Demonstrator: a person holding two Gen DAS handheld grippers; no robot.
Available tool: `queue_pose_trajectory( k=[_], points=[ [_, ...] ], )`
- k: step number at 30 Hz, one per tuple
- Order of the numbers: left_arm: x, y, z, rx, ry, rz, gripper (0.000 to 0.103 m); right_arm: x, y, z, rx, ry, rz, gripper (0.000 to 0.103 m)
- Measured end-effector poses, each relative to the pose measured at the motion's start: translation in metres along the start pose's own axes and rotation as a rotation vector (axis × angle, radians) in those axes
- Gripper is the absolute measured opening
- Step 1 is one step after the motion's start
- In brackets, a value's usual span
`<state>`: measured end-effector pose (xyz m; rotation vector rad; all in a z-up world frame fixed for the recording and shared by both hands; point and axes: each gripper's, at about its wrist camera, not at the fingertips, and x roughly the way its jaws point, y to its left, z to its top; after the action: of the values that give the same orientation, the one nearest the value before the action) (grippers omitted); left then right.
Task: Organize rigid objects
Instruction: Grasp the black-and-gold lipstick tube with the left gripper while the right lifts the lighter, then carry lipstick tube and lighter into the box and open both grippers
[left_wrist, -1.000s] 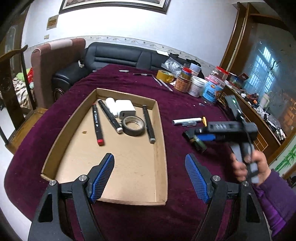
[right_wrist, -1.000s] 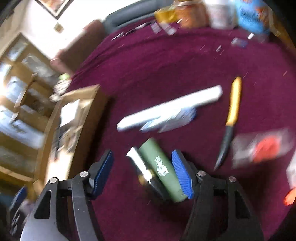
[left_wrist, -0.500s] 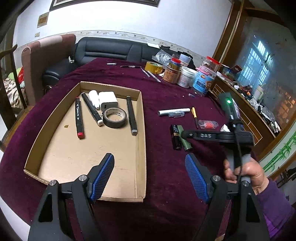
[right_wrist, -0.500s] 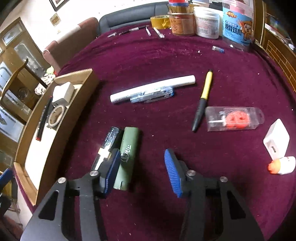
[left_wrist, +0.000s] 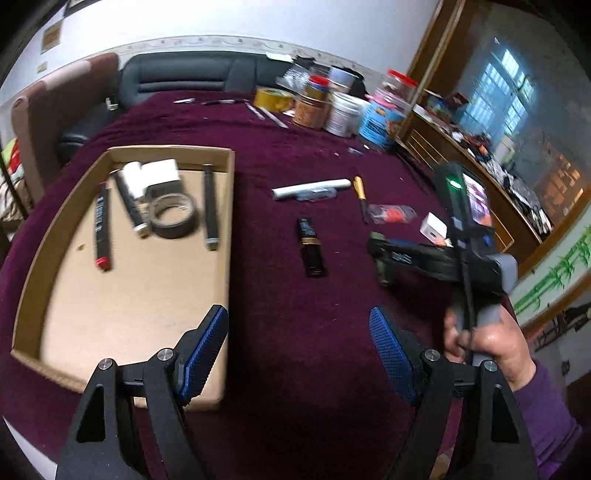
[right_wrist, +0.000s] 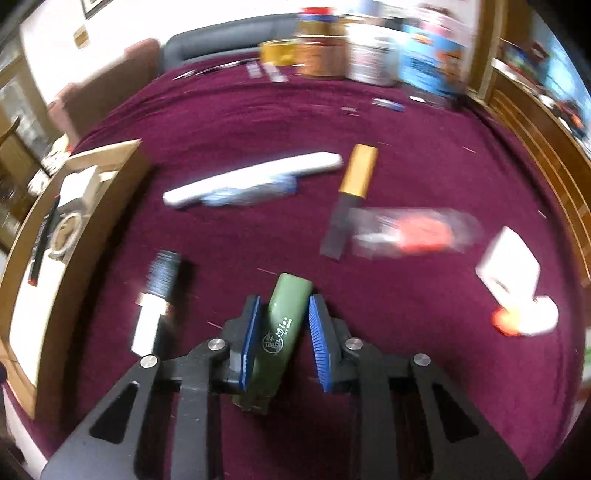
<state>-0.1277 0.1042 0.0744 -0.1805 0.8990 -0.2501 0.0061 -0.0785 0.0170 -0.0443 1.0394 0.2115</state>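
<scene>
A: Right gripper (right_wrist: 282, 339), state?
B: Jaws closing, green tube (right_wrist: 286, 321) between the blue pads. The left pad looks to touch it; there is a sliver of gap at the right pad, so not clamped yet. The tube lies tilted, far end poking out past the fingertips.

A: Left gripper (left_wrist: 299, 354)?
B: Released, jaws wide, nothing between them. It hangs over the maroon tablecloth (left_wrist: 295, 314) at the near corner of the cardboard tray (left_wrist: 229, 206).

A: Next out?
B: A black-and-gold tube (right_wrist: 157, 295) just left of the green one, apart from it. Further on a white marker (right_wrist: 255, 173) touching a blurry blue pen (right_wrist: 251, 192), and a yellow-handled knife (right_wrist: 354, 184) to their right. A clear packet with an orange part (right_wrist: 417, 232) overlaps the blade end. A white adapter (right_wrist: 509, 262) sits far right.

A: The tray?
B: Holds a tape roll (left_wrist: 171, 216), markers and a white block.

A: Far edge?
B: Jars and tubs (left_wrist: 332, 107), and a black sofa (left_wrist: 192, 74).
</scene>
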Motion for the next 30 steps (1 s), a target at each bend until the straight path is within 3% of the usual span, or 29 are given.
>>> queue_pose_trajectory(
  k=[4,8,14,17,18,19,23,30],
  points=[
    [0.029,-0.017,0.018,0.024,0.031,0.003,0.074,-0.016,-0.043,-0.023,0.076,-0.018,0.02,0.023],
    [0.078,-0.023,0.042,0.004,0.11,0.017,0.074,-0.022,-0.057,-0.031,0.091,-0.03,0.05,0.023],
    [0.132,-0.026,0.059,0.051,0.164,0.173,0.072,-0.023,-0.057,-0.037,0.088,-0.061,0.052,0.023],
    [0.139,-0.032,0.057,0.129,0.126,0.227,0.034,-0.023,-0.059,-0.038,0.094,-0.069,0.06,0.023],
    [0.137,-0.032,0.055,0.135,0.112,0.226,0.02,-0.023,-0.06,-0.039,0.094,-0.07,0.062,0.023],
    [0.135,-0.032,0.054,0.132,0.11,0.211,0.014,-0.023,-0.06,-0.039,0.095,-0.072,0.065,0.023],
    [0.125,-0.025,0.048,0.098,0.103,0.173,0.014,-0.024,-0.06,-0.041,0.092,-0.076,0.062,0.023],
    [0.069,-0.01,0.045,0.023,0.003,0.04,0.014,-0.031,-0.063,-0.042,0.13,-0.068,0.112,0.019]
  ],
)
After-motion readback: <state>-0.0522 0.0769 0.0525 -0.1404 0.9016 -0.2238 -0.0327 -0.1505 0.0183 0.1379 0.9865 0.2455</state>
